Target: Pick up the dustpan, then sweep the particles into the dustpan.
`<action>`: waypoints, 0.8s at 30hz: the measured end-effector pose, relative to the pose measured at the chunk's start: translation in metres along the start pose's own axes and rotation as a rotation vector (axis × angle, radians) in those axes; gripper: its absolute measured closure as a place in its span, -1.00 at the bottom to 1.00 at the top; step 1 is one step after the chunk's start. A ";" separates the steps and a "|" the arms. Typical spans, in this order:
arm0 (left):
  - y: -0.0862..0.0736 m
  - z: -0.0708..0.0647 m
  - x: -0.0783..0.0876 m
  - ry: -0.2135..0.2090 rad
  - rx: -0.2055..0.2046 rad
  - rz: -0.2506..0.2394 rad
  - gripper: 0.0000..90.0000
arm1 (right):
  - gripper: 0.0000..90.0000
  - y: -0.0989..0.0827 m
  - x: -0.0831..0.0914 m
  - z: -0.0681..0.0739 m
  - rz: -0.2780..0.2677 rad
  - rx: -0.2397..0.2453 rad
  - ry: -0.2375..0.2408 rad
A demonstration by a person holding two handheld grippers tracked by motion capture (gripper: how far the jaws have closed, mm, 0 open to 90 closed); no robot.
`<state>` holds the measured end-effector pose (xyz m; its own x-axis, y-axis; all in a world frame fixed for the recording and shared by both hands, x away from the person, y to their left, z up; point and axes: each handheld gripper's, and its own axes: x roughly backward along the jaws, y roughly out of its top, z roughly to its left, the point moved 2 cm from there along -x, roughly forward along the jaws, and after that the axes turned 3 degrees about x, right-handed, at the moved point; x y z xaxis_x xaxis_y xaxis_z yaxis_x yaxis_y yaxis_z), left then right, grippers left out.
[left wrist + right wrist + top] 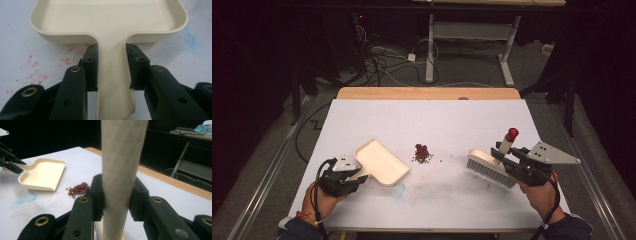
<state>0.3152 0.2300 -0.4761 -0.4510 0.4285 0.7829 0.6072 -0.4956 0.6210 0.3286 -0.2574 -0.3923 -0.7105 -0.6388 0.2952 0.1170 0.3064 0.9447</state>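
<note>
1. The white table is carrying everything, with faint red and blue stains (old marks, by the look of them) near its front edge.
2. The cream dustpan is lying flat at about 9 o'clock from the table's middle, its open lip facing the pile; the left gripper is clenching its handle from both sides.
3. The brush is sitting at 3 o'clock, bristles on the table, red-capped handle rising; the right gripper is grasping that handle.
4. The small heap of red and green beans is resting dead centre, between pan and brush, touching neither.
5. Judging from this, both tools are gripped and the sweep is just starting: next, the brush needs dragging toward 9 o'clock, the pan's lip pressing down to catch the beans.
</note>
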 end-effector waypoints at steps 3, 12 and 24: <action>-0.001 -0.001 0.000 -0.003 -0.008 0.008 0.42 | 0.56 -0.001 -0.002 -0.001 0.005 -0.003 0.000; -0.004 -0.010 0.004 -0.017 -0.027 0.007 0.42 | 0.56 0.007 -0.012 -0.002 -0.009 0.003 0.004; -0.006 -0.014 0.003 -0.033 -0.033 0.019 0.42 | 0.56 0.019 -0.037 -0.002 -0.010 0.017 0.004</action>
<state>0.3009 0.2240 -0.4771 -0.4176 0.4427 0.7935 0.5934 -0.5284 0.6071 0.3585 -0.2298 -0.3850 -0.7090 -0.6445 0.2863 0.0978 0.3122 0.9450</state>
